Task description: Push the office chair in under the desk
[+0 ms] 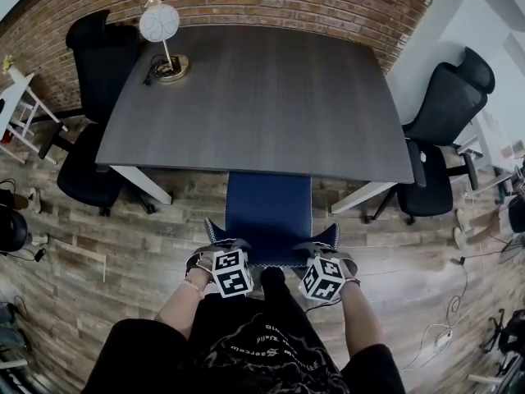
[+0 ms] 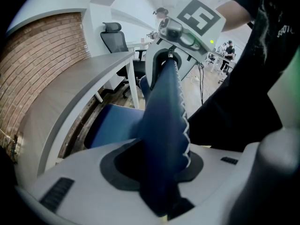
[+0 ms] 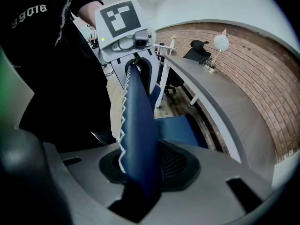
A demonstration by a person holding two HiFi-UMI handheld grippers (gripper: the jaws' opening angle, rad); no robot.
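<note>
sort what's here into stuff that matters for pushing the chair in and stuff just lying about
In the job:
blue office chair
desk
left claw and right claw, both shut on the top of the chair's backrest

Lying about:
desk lamp
black chair at left
black chair at right
white rack

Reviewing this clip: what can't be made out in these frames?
- Blue chair base and wheels: every view, hidden by its own seat and backrest.
- Seat's front edge: head view, hidden beneath the desk.
- Background person: left gripper view, too small.
</note>
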